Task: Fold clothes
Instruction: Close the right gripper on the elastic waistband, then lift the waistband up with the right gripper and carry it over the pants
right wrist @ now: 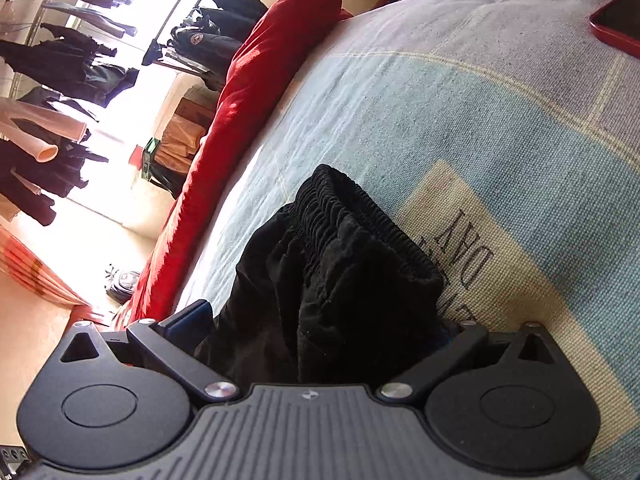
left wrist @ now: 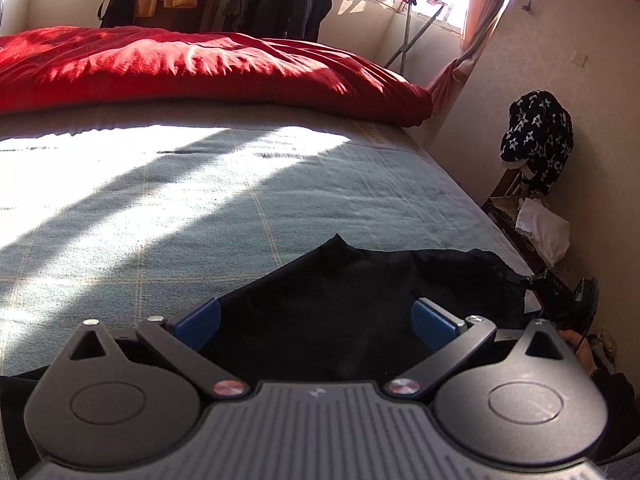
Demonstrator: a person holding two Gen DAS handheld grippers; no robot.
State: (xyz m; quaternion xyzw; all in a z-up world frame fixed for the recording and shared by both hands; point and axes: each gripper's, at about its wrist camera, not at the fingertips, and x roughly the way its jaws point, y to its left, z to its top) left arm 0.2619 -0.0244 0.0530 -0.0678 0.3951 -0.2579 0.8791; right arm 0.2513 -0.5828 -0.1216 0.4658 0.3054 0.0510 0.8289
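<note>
Black garment [right wrist: 320, 280], likely shorts or trousers: a gathered elastic waistband [right wrist: 360, 216] shows in the right wrist view, ribbed and thick, with soft matte cloth bunched below it. It lies on the bed [left wrist: 200, 200], on the pale blue checked cover near the side edge, well apart from the red duvet [left wrist: 200, 64] at the far end.

Handling, as I judge it: light, limp, no stiffness anywhere but the waistband. It will sag and drape from whatever point I hold, and slack cloth will trail and crease. The weave looks slightly napped, so grip should be sure, not slippery. Nothing fragile. Best holds are the waistband corners, where the elastic gives a firm ridge; a pinch in the loose cloth would pull up one layer only.

Left gripper [left wrist: 316, 320]: blue pads standing wide, black cloth spread flat between and under them. I see no pinch; I read it as open over the garment.

Right gripper [right wrist: 324, 320]: jaws wide too, the bunched cloth sitting between them up to the body. The right pad is hidden behind the fabric, so I cannot tell whether it bears on the cloth; it looks loose rather than clamped.

A red phone [right wrist: 620, 28] lies on the bed at the far right of the right view, clear of the work. The garment is still crumpled, not yet laid flat.
</note>
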